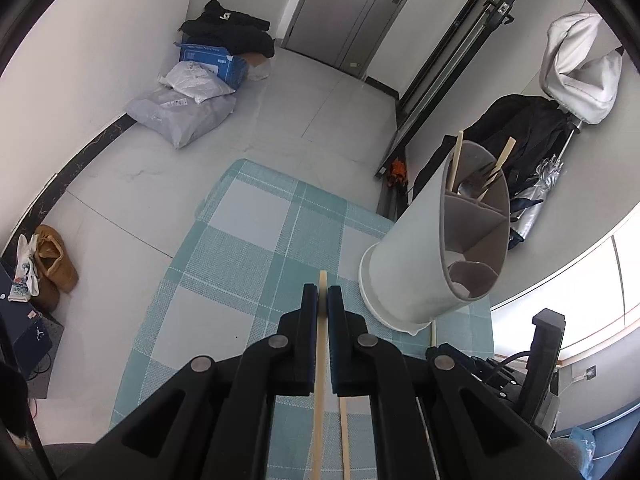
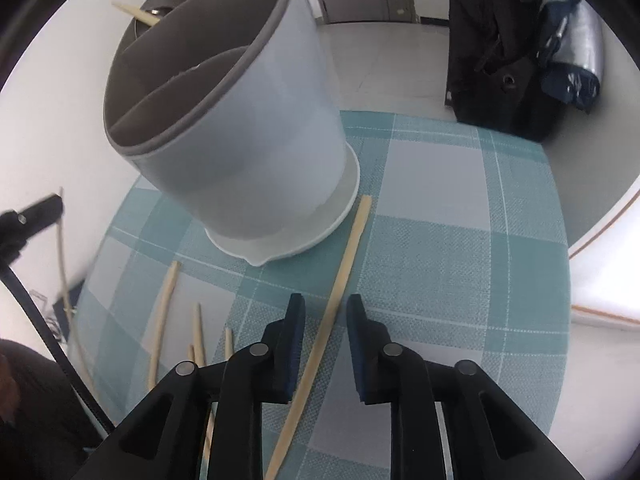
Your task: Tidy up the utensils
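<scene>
Left tongs (image 1: 322, 296) pinching a chopstick (image 1: 321, 360); right tongs (image 2: 325, 306) spread, straddling another chopstick (image 2: 340, 272) beside the holder (image 2: 256, 152) on the desk (image 2: 440, 240).

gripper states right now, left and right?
Left gripper: shut on a chopstick.
Right gripper: open, straddling a chopstick on the cloth, pads not touching it.
</scene>
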`<move>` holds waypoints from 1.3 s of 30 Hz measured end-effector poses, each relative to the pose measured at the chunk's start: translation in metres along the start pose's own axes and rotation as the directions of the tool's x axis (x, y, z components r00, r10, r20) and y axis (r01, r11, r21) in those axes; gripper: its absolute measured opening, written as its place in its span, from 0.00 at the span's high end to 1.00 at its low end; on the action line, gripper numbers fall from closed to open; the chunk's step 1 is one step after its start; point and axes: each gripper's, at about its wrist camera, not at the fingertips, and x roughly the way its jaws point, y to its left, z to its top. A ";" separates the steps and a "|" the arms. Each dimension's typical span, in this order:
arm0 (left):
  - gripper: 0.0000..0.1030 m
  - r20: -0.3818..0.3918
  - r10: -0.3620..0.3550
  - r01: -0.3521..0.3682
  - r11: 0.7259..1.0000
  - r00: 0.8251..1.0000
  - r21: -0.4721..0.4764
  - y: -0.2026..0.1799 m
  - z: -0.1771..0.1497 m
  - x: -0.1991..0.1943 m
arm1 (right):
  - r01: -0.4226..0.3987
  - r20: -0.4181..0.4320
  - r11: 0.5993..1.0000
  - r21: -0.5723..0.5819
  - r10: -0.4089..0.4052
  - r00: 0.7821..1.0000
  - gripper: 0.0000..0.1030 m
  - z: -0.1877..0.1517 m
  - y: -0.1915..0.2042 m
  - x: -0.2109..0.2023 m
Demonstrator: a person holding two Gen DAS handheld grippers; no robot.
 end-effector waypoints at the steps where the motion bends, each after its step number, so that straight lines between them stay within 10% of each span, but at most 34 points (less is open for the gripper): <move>1: 0.98 0.004 -0.009 0.009 1.000 1.000 0.001 0.001 -0.001 -0.002 | 0.017 -0.001 1.000 -0.011 -0.017 1.000 0.83 -0.001 0.002 0.000; 8: 0.98 0.002 -0.030 0.030 0.999 1.000 -0.012 0.014 0.004 -0.006 | 0.113 -0.030 0.981 -0.156 -0.119 0.992 0.94 -0.023 0.020 -0.009; 18: 0.98 0.034 -0.082 0.082 0.997 0.996 0.001 0.009 0.000 -0.025 | 0.006 -0.180 0.992 -0.128 -0.029 0.983 0.92 -0.072 0.016 -0.041; 29: 0.98 0.057 -0.085 0.087 0.996 0.995 -0.022 0.016 0.003 -0.028 | 0.054 -0.171 0.982 -0.179 -0.085 0.982 0.79 -0.020 0.032 -0.006; 31: 0.98 0.071 -0.078 0.079 0.997 0.994 -0.009 0.014 0.003 -0.032 | 0.053 -0.188 0.978 -0.204 -0.092 0.978 0.94 -0.017 0.040 -0.004; 39: 0.98 0.100 -0.083 0.080 0.996 0.992 0.038 0.000 -0.001 -0.043 | 0.015 -0.030 0.988 -0.152 -0.020 0.999 0.95 -0.028 0.037 -0.044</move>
